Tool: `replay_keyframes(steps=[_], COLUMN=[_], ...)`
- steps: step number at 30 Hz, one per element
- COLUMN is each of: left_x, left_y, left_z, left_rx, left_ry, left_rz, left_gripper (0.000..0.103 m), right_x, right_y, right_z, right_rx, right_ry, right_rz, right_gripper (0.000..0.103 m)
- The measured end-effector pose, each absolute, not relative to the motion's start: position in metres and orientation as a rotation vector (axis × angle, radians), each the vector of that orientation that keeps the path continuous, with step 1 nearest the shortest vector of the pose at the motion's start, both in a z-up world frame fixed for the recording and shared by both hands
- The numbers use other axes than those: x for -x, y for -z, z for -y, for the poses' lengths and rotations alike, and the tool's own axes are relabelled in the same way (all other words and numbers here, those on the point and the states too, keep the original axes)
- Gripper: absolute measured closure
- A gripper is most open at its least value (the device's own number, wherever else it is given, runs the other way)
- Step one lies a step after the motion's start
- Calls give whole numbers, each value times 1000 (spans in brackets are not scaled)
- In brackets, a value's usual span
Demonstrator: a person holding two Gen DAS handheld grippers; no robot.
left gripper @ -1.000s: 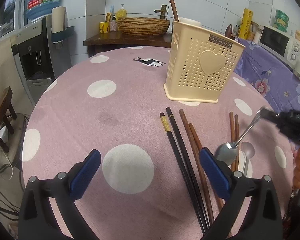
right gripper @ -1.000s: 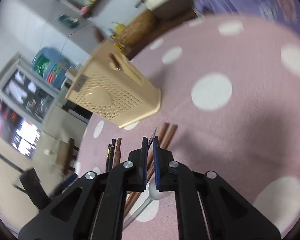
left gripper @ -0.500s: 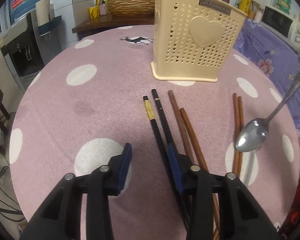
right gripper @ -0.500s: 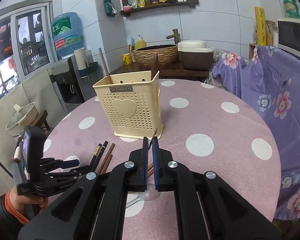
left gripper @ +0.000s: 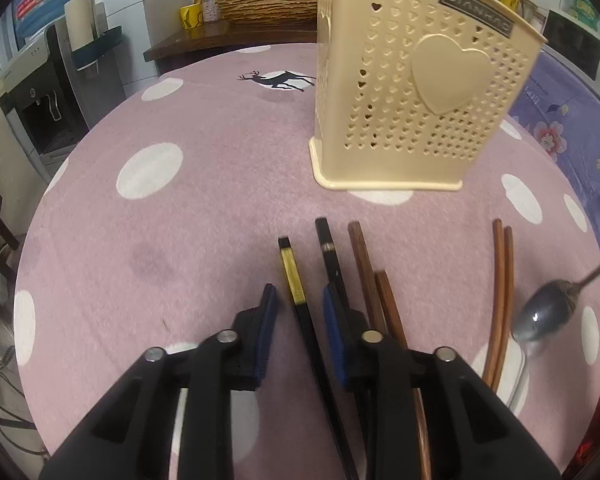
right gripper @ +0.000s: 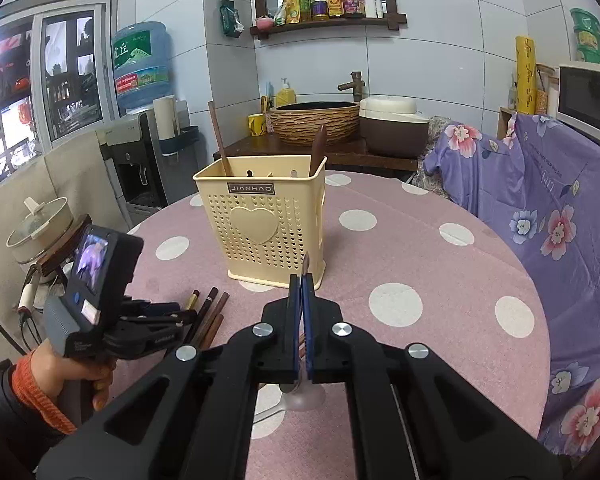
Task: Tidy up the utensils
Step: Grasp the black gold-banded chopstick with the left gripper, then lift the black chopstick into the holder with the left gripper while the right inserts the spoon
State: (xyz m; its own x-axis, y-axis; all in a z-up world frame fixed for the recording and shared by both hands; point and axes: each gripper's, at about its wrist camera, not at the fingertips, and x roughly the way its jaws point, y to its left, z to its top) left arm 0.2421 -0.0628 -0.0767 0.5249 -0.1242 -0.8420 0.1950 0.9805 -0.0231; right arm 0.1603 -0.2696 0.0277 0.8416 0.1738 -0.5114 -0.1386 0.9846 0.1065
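Observation:
A cream perforated utensil holder (left gripper: 420, 92) stands on the pink dotted table; it also shows in the right wrist view (right gripper: 264, 224) with two wooden utensils in it. My left gripper (left gripper: 298, 320) sits low over the table, its jaws narrowly open around a black chopstick with a gold band (left gripper: 294, 284). A second black chopstick (left gripper: 330, 252), two brown chopsticks (left gripper: 366, 268) and a reddish pair (left gripper: 502, 280) lie alongside. My right gripper (right gripper: 301, 288) is shut on a metal spoon (left gripper: 544, 316), held above the table; its handle tip (right gripper: 306, 262) sticks up between the pads.
A second spoon (left gripper: 526, 364) lies on the table under the held one. A purple floral cloth (right gripper: 560, 216) covers furniture right of the table. A water dispenser (right gripper: 140, 148) and a pot (right gripper: 40, 232) stand to the left; a basin counter (right gripper: 316, 128) is behind.
My left gripper moved forward and lower and narrowed its jaws around the gold-banded black chopstick. My right gripper, still holding the spoon, lifted and levelled out facing the holder.

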Motion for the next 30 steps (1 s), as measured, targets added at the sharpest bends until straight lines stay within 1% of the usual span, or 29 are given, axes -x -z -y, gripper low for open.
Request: replay_keyframes(steps=[1,2,9,20,25,30], left_x=[-245,-245,-244,-244,-228,-202], left_y=[77,77,78,75,42,-22], left_z=[65,65,65,59,43,20], left_rx=[-84,-86,-58,-2,66,102], left_ry=[187,184,176,195,246,291], left_rz=[-1001,-999,-976,-953,-854,-677], left_gripper=[91,92,95,95,95,95], right_x=[-160,-160,-161,-160,-155,-155], right_y=[-28,-28,-27,-27,-34,-52], right_z=[270,270,269,269,274,273], right_rx=[-67,-67,-70,-68,-82,-76], right_ry=[-164,-163,-156,-157,-199,-237], right_rz=[-546,-546,-545,-536,-510,-483], right_gripper=[101,101,101,101,101,101])
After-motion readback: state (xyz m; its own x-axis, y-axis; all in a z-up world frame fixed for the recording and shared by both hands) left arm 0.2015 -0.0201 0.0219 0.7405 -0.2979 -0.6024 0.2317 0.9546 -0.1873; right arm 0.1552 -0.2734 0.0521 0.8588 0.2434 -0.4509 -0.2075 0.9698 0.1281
